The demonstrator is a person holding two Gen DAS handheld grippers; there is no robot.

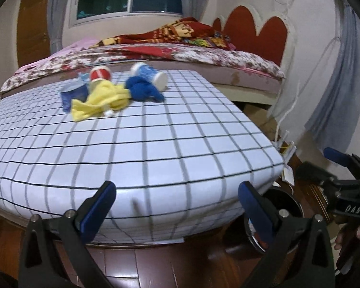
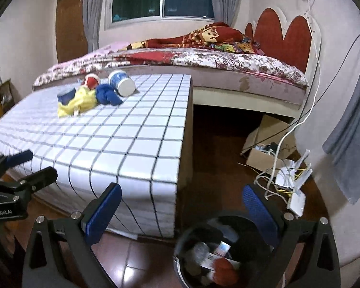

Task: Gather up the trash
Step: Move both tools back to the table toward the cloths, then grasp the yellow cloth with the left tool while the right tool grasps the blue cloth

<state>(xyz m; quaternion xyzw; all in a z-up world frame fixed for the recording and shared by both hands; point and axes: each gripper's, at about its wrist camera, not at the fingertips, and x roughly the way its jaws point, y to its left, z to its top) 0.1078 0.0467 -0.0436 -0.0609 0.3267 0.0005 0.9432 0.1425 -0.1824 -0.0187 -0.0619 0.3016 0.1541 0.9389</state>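
Note:
A table with a white checked cloth (image 1: 156, 144) holds a cluster at its far side: a yellow cloth (image 1: 100, 102), a blue cloth (image 1: 144, 90), a blue-and-white cup on its side (image 1: 148, 73), a red-and-white cup (image 1: 100, 73) and a dark blue can (image 1: 73, 96). The same cluster shows in the right wrist view, with the yellow cloth (image 2: 78, 103) and the cup (image 2: 121, 81). A black trash bin (image 2: 218, 252) with several pieces of trash stands on the floor. My left gripper (image 1: 177, 199) is open and empty at the table's near edge. My right gripper (image 2: 182, 201) is open and empty above the bin.
A bed (image 2: 204, 57) with floral covers stands behind the table. A cardboard box (image 2: 266, 148), white cables and a white device (image 2: 296, 200) lie on the wooden floor at the right. Grey curtains hang at the right wall.

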